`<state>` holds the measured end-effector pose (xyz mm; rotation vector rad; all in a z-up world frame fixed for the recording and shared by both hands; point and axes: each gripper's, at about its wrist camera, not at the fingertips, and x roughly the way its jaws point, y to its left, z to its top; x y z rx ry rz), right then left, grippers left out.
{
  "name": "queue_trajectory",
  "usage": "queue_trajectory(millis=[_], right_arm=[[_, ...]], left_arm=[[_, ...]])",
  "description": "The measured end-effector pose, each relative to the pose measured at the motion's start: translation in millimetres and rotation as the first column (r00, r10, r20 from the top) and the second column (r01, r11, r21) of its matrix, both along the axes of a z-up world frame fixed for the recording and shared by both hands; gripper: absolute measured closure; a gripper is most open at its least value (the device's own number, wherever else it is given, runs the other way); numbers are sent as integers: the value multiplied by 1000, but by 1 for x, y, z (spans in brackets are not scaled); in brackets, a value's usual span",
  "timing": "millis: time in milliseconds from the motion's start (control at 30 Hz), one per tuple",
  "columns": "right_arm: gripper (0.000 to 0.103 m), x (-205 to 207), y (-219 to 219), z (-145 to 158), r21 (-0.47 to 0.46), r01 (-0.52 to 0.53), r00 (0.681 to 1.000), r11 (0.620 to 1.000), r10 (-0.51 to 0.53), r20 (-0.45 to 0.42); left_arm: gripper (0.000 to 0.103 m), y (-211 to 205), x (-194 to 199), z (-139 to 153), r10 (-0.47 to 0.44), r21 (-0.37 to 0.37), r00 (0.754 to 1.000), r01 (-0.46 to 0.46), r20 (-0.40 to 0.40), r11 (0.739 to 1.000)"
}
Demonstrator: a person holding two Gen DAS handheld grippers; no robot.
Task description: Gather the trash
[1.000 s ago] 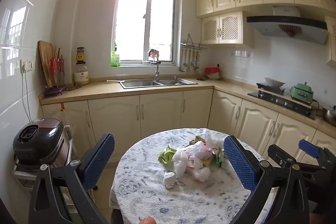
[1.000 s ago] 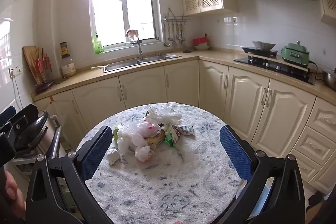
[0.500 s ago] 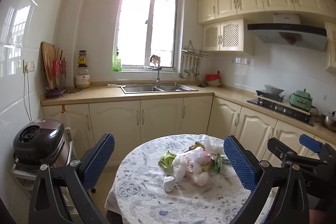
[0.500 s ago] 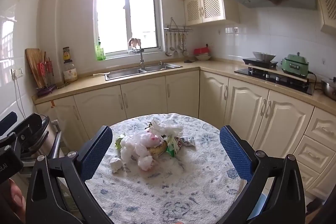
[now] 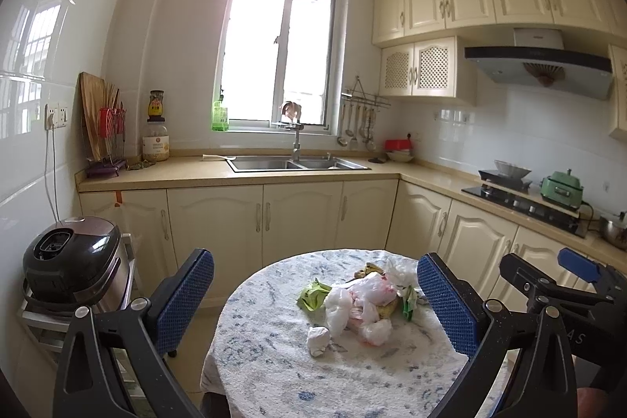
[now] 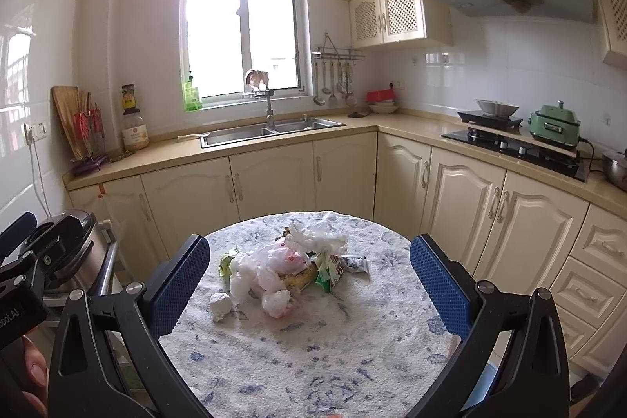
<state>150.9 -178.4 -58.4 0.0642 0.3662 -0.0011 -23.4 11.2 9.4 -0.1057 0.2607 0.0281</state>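
Note:
A pile of trash [image 5: 360,304] [image 6: 282,269] lies in the middle of a round table [image 5: 266,371] [image 6: 298,355] with a blue-patterned white cloth: white and pink plastic bags, green wrappers, a banana peel, crumpled tissue. One white paper ball [image 5: 318,337] [image 6: 220,303] sits apart at the pile's near left. My left gripper [image 5: 315,304] is open, held above the table's near side, short of the pile. My right gripper [image 6: 309,285] is open too, and the pile shows between its blue pads from a distance. Nothing is held.
A dark rice cooker [image 5: 72,261] stands on a rack left of the table. Cream cabinets, a counter with a sink [image 5: 298,164] and a stove [image 6: 517,147] run along the back and right walls. A hand [image 6: 33,375] holds the left gripper at the lower left.
Both views have tilted upward and drawn back a little, so the table and trash sit lower and smaller in frame. Both grippers stay open.

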Motion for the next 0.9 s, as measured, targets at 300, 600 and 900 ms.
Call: queue_trajectory(millis=[300,600,900], right_arm=[[0,6,5,-1,-8,-20,1000,1000,20,-9],[0,10,5,-3,-10,-28,1000,1000,28,-8],[0,24,4,-7,-15,-33,999,999,33,-27]], left_arm=[[1,-1,1,-5,-5,8,1000,5,13,1000],[1,-1,10,-10,-12,15,999,12,31,1000],[1,1,31,-26,-19,9,1000,19,6,1000]])
